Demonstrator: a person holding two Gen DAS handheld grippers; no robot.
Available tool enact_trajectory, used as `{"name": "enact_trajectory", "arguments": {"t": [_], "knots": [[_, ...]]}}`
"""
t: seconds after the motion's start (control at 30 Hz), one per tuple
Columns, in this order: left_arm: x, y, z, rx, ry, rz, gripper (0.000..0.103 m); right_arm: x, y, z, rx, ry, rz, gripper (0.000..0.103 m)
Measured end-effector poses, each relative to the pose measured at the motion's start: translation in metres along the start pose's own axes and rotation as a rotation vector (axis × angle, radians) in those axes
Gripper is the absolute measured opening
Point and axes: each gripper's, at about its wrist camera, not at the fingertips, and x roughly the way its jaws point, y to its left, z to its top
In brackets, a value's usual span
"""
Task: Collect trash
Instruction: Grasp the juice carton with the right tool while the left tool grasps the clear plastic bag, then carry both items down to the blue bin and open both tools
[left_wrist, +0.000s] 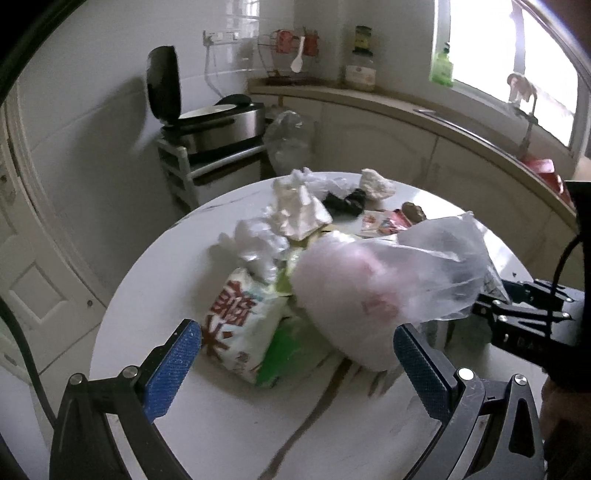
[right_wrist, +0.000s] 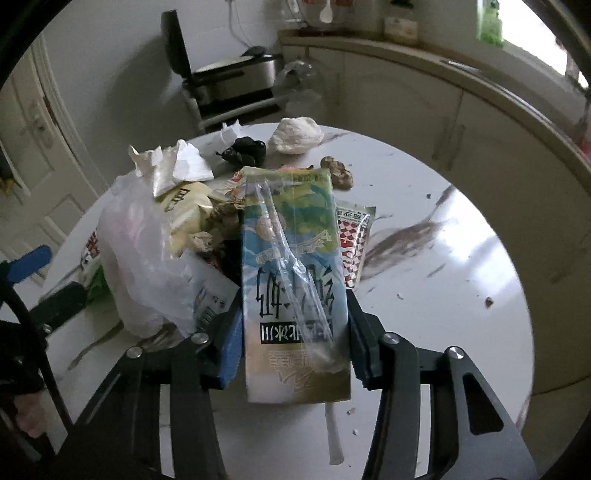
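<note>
Right wrist view: we see a drink carton (right_wrist: 295, 280) with a wrapped straw on its face clamped between the blue pads of the right gripper (right_wrist: 295, 343), which we hold above the table (right_wrist: 443, 295). Touching the carton's left side is a translucent plastic bag (right_wrist: 147, 258); behind that bag lie a yellow snack wrapper (right_wrist: 184, 210) and crumpled white paper (right_wrist: 177, 162). A red-checked sachet (right_wrist: 352, 243) lies just right of the carton on the table. Farther back sit a black crumpled item (right_wrist: 245, 149), a white wad (right_wrist: 295, 134) and a brown lump (right_wrist: 338, 171).

Left wrist view: the left gripper (left_wrist: 295, 354) has its blue pads wide apart with nothing between them, hovering over the table (left_wrist: 155, 295) just before a white packet with red characters (left_wrist: 243, 325). The plastic bag (left_wrist: 388, 288) hangs at the tips of the right gripper (left_wrist: 517, 314), over the pile. Whether the carton shows in this view we cannot tell. An open rice cooker (left_wrist: 214, 125) stands on a rack beyond the table.
</note>
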Motion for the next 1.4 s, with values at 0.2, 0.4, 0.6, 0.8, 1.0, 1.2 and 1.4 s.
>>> {"name": "enact_trajectory", "arguments": {"t": [0.2,0.4,0.6,0.8,1.0,1.2,1.4], "knots": [[0.009,-0.015,0.006,-0.036,0.035,-0.021,0.102,-0.009,-0.016,-0.009,0.042,-0.016,0.027,0.045],[0.028,-0.024,0.011,-0.098,0.086,-0.023,0.101,-0.015,-0.037,-0.014,0.092,-0.024,0.030,0.045],[0.029,-0.015,0.022,-0.157,0.080,-0.102,0.068,-0.017,-0.040,-0.016,0.099,-0.029,0.039,0.045],[0.018,-0.001,0.012,-0.144,0.077,-0.167,0.056,-0.016,-0.039,-0.016,0.106,-0.033,0.045,0.045],[-0.010,0.010,0.005,-0.067,0.023,-0.173,0.053,-0.024,-0.041,-0.020,0.125,-0.052,0.049,0.045],[-0.052,0.014,-0.011,-0.010,-0.054,-0.165,0.053,-0.035,-0.042,-0.028,0.148,-0.065,0.055,0.045],[-0.106,-0.007,-0.027,0.087,-0.184,-0.145,0.053,-0.054,-0.049,-0.036,0.177,-0.104,0.049,0.045]]}}
